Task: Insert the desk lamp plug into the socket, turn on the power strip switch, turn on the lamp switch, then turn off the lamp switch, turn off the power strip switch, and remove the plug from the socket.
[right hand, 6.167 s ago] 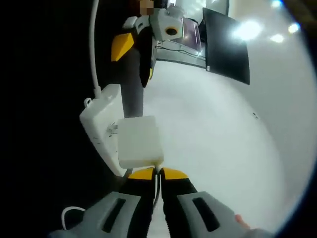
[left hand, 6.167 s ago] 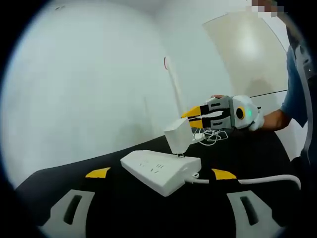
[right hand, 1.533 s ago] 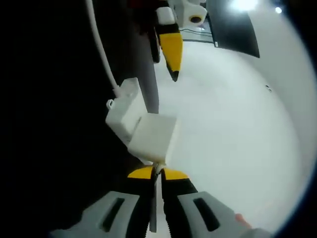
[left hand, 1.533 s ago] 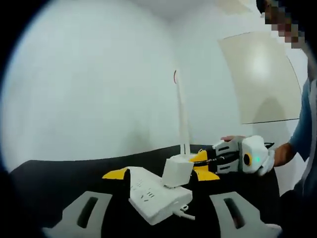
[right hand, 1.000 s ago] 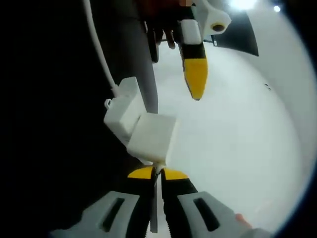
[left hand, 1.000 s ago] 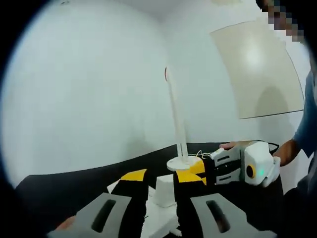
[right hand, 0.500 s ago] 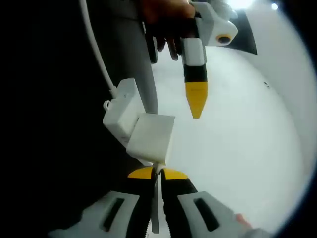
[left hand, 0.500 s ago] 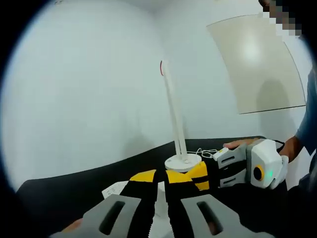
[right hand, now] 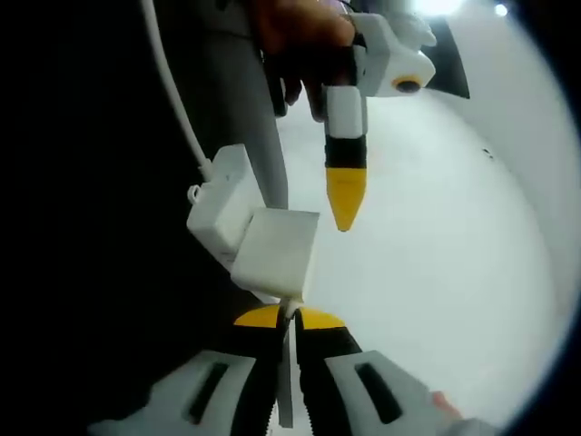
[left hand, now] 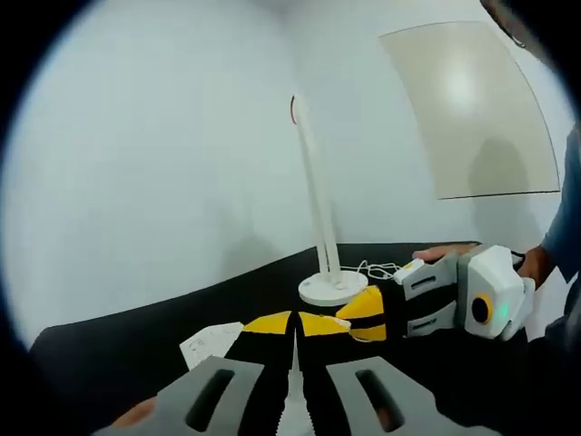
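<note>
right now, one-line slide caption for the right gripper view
Right tongs pinch the cord beneath the white plug seated in the power strip; left tongs hover above.

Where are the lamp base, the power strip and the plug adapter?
lamp base (left hand: pixel 332 291), left gripper view, round foot.
power strip (right hand: pixel 218 209), right gripper view, end face.
plug adapter (right hand: pixel 275 254), right gripper view, broad side.

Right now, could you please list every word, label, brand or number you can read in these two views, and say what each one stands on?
None: no text is legible in either view.
The power strip and the plug seated in it show plain white faces.
The desk lamp shows no readable marking.
</note>
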